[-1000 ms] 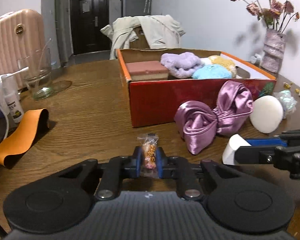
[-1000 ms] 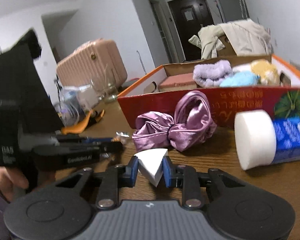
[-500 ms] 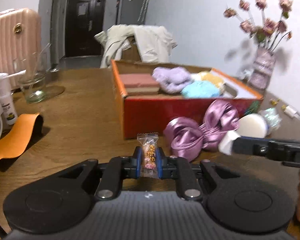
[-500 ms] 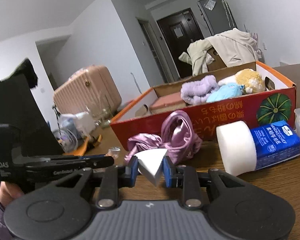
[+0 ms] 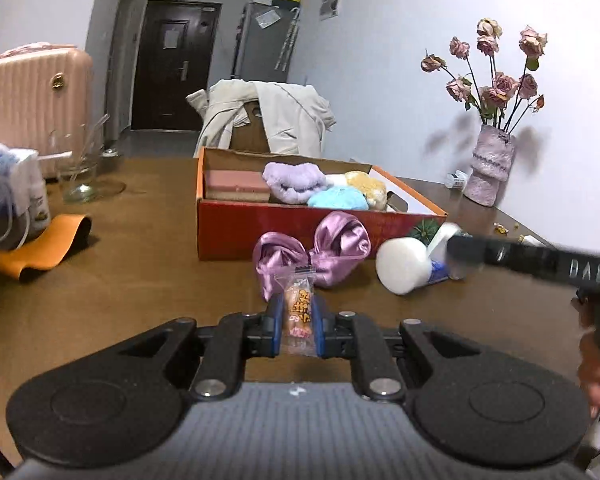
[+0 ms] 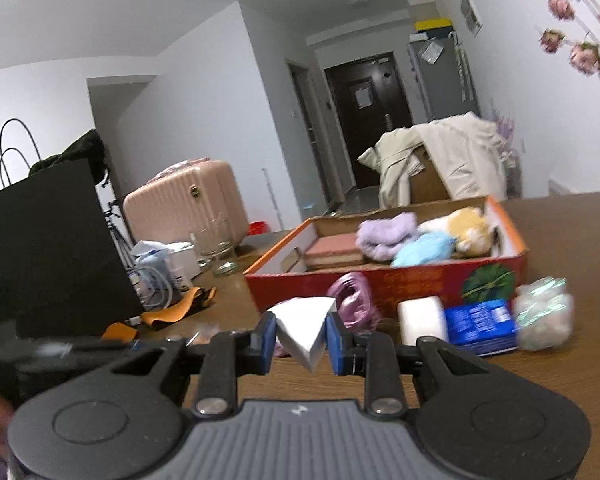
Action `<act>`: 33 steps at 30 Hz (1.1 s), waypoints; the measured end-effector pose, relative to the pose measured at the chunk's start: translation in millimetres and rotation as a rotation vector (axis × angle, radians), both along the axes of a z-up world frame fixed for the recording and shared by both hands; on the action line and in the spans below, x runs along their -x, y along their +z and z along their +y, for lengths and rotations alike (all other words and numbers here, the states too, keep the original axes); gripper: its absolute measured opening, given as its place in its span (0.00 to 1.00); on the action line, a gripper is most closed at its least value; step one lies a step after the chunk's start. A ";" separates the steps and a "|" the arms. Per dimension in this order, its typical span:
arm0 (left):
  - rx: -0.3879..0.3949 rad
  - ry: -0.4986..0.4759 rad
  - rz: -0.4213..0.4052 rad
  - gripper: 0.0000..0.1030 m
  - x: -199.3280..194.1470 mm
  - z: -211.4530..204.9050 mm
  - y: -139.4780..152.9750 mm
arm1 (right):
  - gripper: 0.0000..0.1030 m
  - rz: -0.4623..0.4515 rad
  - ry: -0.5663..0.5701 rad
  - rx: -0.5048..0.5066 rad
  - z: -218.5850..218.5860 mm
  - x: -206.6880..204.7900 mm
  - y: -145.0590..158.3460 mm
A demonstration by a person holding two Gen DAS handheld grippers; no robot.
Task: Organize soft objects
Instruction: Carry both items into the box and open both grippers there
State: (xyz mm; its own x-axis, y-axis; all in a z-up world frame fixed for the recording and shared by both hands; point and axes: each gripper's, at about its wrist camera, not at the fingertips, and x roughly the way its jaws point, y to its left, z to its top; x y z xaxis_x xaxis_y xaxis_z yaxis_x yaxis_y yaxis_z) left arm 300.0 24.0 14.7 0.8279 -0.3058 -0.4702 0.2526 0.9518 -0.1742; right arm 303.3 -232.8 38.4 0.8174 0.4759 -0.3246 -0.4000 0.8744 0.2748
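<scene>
My left gripper (image 5: 298, 316) is shut on a small wrapped candy (image 5: 299, 304) and holds it above the table, short of the red cardboard box (image 5: 236, 228). My right gripper (image 6: 301, 336) is shut on a white wedge sponge (image 6: 306, 326), raised above the table in front of the box (image 6: 384, 284). The box holds a pink sponge block (image 5: 236, 184), a purple fluffy cloth (image 5: 294, 182), a blue plush (image 5: 338, 200) and a yellow plush (image 5: 366, 184). A purple satin bow (image 5: 316, 256) and a white round sponge (image 5: 402, 266) lie in front of the box.
A blue packet (image 6: 480, 326) and a clear crinkly bag (image 6: 544, 314) lie right of the white sponge. An orange band (image 5: 44, 248), a glass jar (image 5: 78, 172) and bottles stand at the left. A vase of dried roses (image 5: 490, 172) stands at the right. A black bag (image 6: 48, 248) stands far left.
Both grippers have risen, each still holding its object. The right gripper has moved up and toward the box; the view over the box is now higher.
</scene>
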 end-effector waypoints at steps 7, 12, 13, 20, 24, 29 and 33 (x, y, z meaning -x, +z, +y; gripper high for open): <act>0.005 0.034 -0.045 0.15 6.4 0.6 19.3 | 0.26 0.009 0.002 0.033 -10.6 -3.2 16.3; 0.029 0.009 -0.079 0.15 -39.5 5.5 53.6 | 0.26 0.043 0.046 0.067 1.6 -48.0 35.6; 0.031 0.011 -0.073 0.15 -52.0 5.3 57.8 | 0.26 0.062 0.055 0.074 5.7 -62.6 37.5; -0.069 0.032 0.019 0.15 -172.3 -3.1 62.3 | 0.28 0.153 0.092 0.184 46.7 -172.5 30.5; -0.116 0.010 0.061 0.16 -225.4 -7.3 46.4 | 0.28 0.247 0.059 0.232 67.0 -244.3 11.8; -0.210 0.029 0.080 0.34 -262.9 -8.5 25.3 | 0.29 0.319 0.063 0.244 86.3 -296.8 -10.7; -0.179 0.053 0.056 0.44 -263.6 4.0 21.9 | 0.43 0.331 0.070 0.265 97.5 -308.9 -21.5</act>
